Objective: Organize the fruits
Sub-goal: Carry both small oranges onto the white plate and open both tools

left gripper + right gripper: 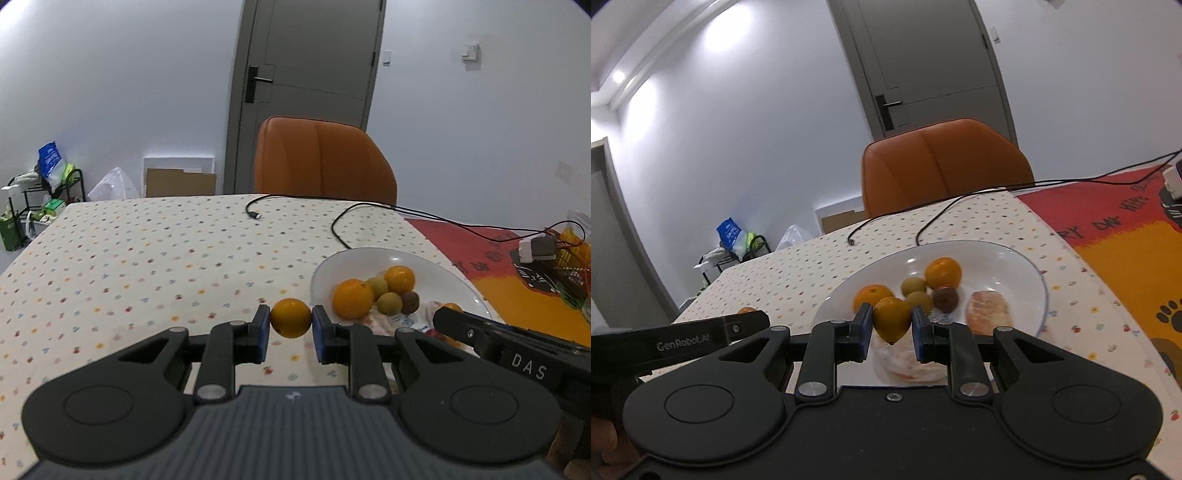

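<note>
Now | left gripper [290, 324] clamps orange [290, 318] | right gripper [892, 328] clamps lemon [892, 319]

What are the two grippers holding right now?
Left gripper: closed on an orange.
Right gripper: closed on a lemon.

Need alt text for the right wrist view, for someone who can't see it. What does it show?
The right hand-held gripper is shut on a lemon above the near rim of a white plate holding two oranges, smaller fruits and peeled pieces. The plate sits on a dotted tablecloth, an orange chair behind it.
</note>
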Demonstrator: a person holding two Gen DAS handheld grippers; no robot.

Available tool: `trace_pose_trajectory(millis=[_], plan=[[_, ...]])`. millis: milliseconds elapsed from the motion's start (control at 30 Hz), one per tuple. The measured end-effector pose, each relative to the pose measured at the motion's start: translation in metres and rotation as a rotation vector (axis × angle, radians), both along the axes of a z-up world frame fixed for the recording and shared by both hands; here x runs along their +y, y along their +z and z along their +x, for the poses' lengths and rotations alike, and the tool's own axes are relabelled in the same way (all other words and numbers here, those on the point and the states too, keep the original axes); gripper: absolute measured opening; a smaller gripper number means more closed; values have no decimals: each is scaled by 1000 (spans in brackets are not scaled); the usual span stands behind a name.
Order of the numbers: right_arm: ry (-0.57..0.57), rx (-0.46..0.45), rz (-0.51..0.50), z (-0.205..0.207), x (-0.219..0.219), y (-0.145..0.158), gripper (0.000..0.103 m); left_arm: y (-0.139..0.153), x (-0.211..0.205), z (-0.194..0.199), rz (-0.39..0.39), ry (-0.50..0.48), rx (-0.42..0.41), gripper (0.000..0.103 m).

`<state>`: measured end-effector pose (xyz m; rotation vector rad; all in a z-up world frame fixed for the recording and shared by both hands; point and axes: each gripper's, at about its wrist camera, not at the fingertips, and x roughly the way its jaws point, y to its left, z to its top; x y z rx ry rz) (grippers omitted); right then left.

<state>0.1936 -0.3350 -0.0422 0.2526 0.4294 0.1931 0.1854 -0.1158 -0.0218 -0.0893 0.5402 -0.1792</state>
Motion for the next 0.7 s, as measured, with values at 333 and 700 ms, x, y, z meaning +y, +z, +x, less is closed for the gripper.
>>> trace_pose_trajectory(millis=[333, 700], plan=[[-20, 12, 28, 9, -22, -8, 21, 3, -19, 12, 14, -18, -5, 23], [41, 37, 39, 24, -16, -15, 25, -2, -28, 19, 13, -28, 6, 23]])
